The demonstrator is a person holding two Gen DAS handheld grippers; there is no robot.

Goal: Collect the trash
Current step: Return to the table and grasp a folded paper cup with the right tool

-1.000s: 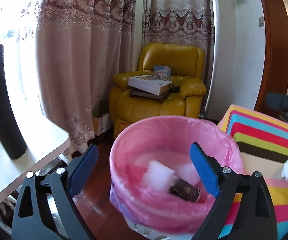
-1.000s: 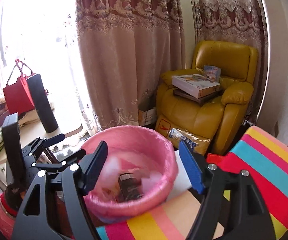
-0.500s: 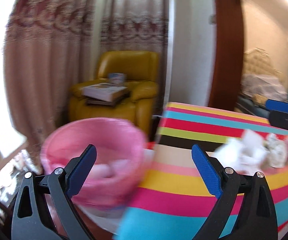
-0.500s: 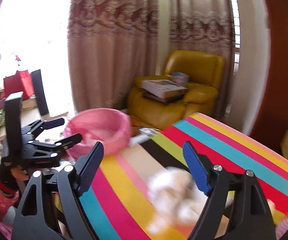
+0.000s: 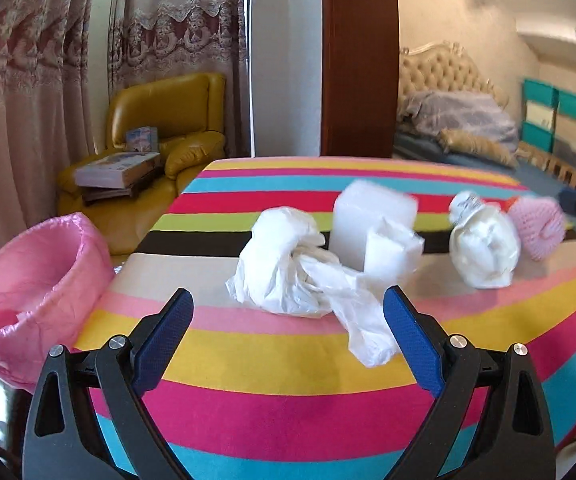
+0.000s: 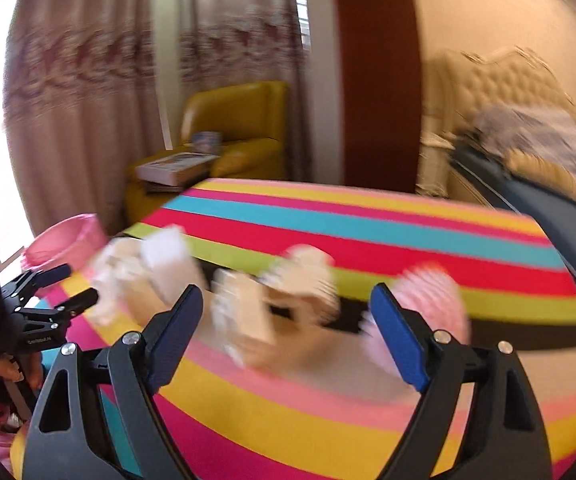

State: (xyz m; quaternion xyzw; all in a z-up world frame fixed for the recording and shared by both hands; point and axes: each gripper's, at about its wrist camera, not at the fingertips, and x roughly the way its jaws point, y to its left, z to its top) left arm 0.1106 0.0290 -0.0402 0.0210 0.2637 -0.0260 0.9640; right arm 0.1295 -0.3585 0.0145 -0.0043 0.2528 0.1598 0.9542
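Trash lies on the striped tablecloth: a crumpled white plastic bag, a white foam block, a folded white packet, a white wad and a pink foam net. The pink-lined trash bin stands left of the table. My left gripper is open and empty, just short of the plastic bag. My right gripper is open and empty above blurred trash, with the pink net by its right finger. The left gripper also shows in the right wrist view.
A yellow armchair with books stands behind the bin, beside curtains. A brown door frame and a bed lie beyond the table. The table's left edge is next to the bin.
Both grippers swung right from over the pink bin to the striped table. The trash items now lie in front of them. Both stay open and empty.
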